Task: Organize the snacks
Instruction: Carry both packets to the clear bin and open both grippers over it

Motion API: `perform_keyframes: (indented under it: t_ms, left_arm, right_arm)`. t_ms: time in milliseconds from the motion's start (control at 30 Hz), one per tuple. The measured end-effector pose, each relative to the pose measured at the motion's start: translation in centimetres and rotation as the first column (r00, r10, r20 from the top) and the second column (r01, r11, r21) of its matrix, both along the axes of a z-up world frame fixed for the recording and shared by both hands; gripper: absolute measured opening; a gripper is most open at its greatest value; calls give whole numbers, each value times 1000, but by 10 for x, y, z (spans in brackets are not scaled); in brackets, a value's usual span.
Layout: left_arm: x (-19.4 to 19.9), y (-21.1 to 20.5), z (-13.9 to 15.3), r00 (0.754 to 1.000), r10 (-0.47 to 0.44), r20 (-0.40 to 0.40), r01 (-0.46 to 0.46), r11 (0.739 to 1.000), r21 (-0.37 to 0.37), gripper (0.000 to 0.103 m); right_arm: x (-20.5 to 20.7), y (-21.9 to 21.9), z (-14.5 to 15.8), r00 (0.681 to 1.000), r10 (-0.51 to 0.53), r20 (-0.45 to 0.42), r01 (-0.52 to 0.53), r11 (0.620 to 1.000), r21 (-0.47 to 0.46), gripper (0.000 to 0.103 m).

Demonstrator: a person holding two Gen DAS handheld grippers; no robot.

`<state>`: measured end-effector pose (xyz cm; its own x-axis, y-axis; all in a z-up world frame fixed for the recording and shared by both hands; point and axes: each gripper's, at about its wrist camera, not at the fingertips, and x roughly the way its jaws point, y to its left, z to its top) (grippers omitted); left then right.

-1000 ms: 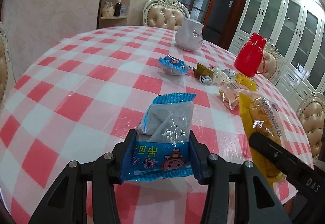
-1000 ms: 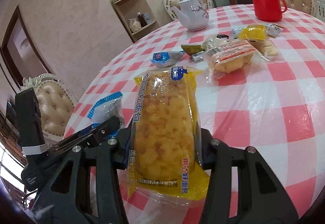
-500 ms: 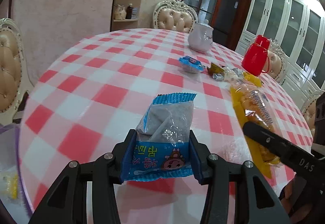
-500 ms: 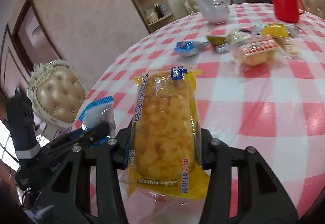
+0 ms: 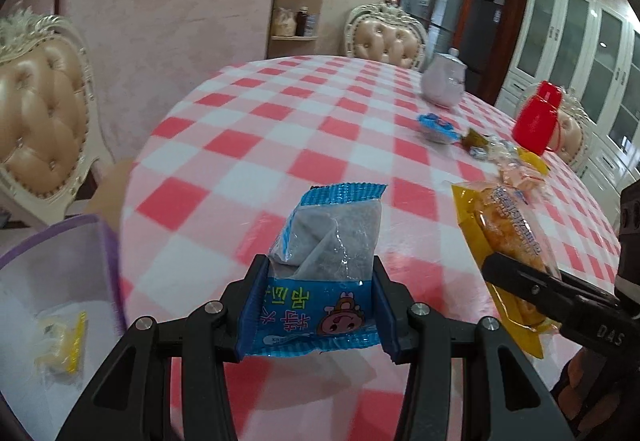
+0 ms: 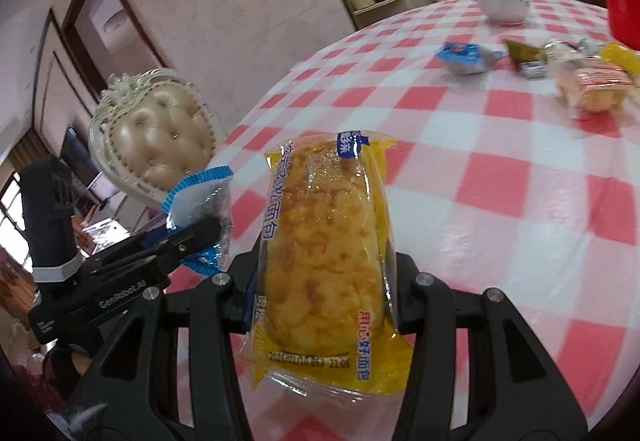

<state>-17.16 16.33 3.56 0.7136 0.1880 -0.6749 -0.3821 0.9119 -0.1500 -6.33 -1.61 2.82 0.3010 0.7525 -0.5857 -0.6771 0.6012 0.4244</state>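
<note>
My left gripper (image 5: 316,305) is shut on a blue snack packet (image 5: 320,273) with a cartoon face, held above the near edge of the red-and-white checked table (image 5: 304,145). My right gripper (image 6: 322,281) is shut on a yellow bread packet (image 6: 324,253), also above the table edge. The bread packet shows at the right of the left wrist view (image 5: 508,241). The blue packet shows at the left of the right wrist view (image 6: 200,201). A purple-rimmed white bin (image 5: 52,281) stands low left, beside the table, with a yellow-edged packet (image 5: 60,349) inside.
More snacks (image 5: 500,157) lie in a cluster at the far right of the table, with a blue packet (image 5: 438,127) apart from them. A white teapot (image 5: 444,81) and a red jug (image 5: 536,121) stand behind. Padded chairs (image 5: 40,113) ring the table.
Both grippers have drawn back and leftward from the table with their packets still held. The table edge, the left chair and the purple-rimmed bin have come into view.
</note>
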Motion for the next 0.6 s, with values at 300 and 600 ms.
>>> perform_keyframes:
  t_ms: [300,600]
  left_arm:
    - [-42,56,2,990,138,8,-137,990,-24,49]
    - [-98,119,-4,946,325,-16,-325,946,-16,49]
  right_arm:
    - [-36,53,-3,991,137,0,-137,991,-7,52]
    - [-72,102,-6,962,273,3,-273,962,-20,52]
